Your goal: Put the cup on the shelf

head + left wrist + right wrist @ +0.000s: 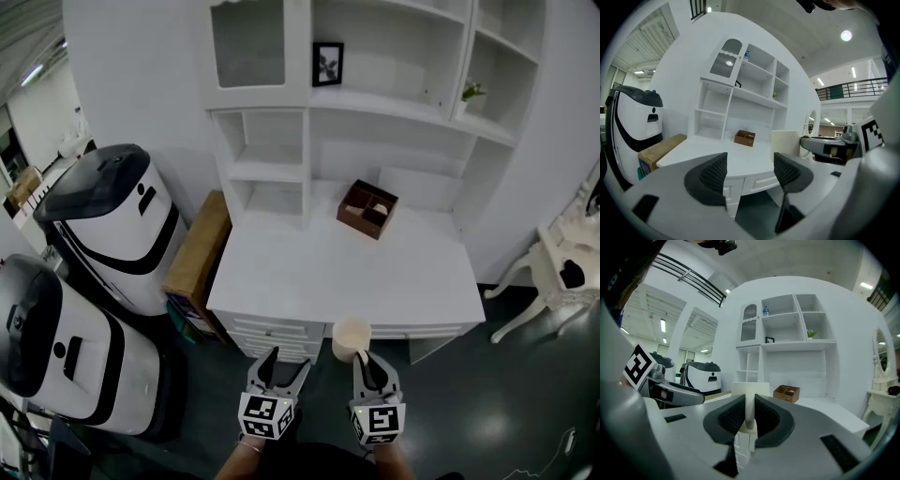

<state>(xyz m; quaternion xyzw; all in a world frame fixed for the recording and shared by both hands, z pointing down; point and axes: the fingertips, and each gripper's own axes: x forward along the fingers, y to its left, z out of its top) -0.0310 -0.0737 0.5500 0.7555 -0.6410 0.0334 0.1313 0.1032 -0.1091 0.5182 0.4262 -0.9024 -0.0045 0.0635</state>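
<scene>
A cream cup (352,337) hangs in front of the white desk's (328,272) front edge, below the level of its top. My right gripper (361,359) is shut on the cup's handle. In the right gripper view the handle (749,413) is pinched between the black pads and the cup body (750,389) rises behind them. My left gripper (287,364) stands open and empty beside it, with a wide gap at its jaws (749,171); the cup (786,143) shows to its right. The white shelf unit (375,98) rises at the back of the desk.
A brown divided box (367,208) sits on the desk near the back. The shelves hold a small framed picture (327,64) and a little plant (472,92). Two large white-and-black machines (112,225) and a cardboard box (197,253) stand left; a white chair (553,272) right.
</scene>
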